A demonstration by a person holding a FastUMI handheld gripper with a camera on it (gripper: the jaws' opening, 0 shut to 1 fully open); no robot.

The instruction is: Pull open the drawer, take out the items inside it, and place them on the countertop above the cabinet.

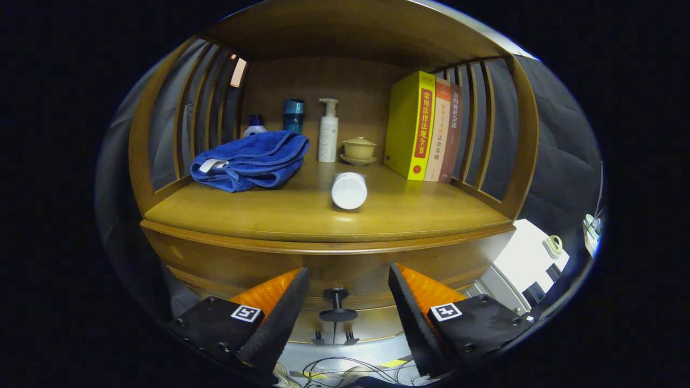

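Viewing the cabinet head-on, with the gripper (348,269) spread wide and clasping nothing. Straddling the drawer knob (337,304) with a gap on either side, neither finger touching it.

Showing the drawer front (226,269) sitting flush or nearly so under the countertop (269,215), and hiding whatever is inside. Showing a white container (349,189) lying on its side on the countertop, near the front edge and just above the knob. Fitting two readings: a drawer waiting to be pulled, or one shut again with the container lifted out of it.

Hazards, judged from this position:

- Risking a slip off the knob. Gripping a small, round knob on a thin stem leaves little bearing surface, and closing off-centre or pulling at an angle could free it.
- Risking a roll-off. Jolting the cabinet through the knob could start the white container rolling, and lying on its side near the edge leaves it little margin.
- Risking collisions on the countertop. Crowding it are a blue towel (250,159), a pump bottle (328,132), a lidded cup on a saucer (359,148) and upright books (412,126). Reaching deep could tip the tall bottle or nudge the cup.
- Risking a snag on the loose cables (334,372) lying below the drawer.
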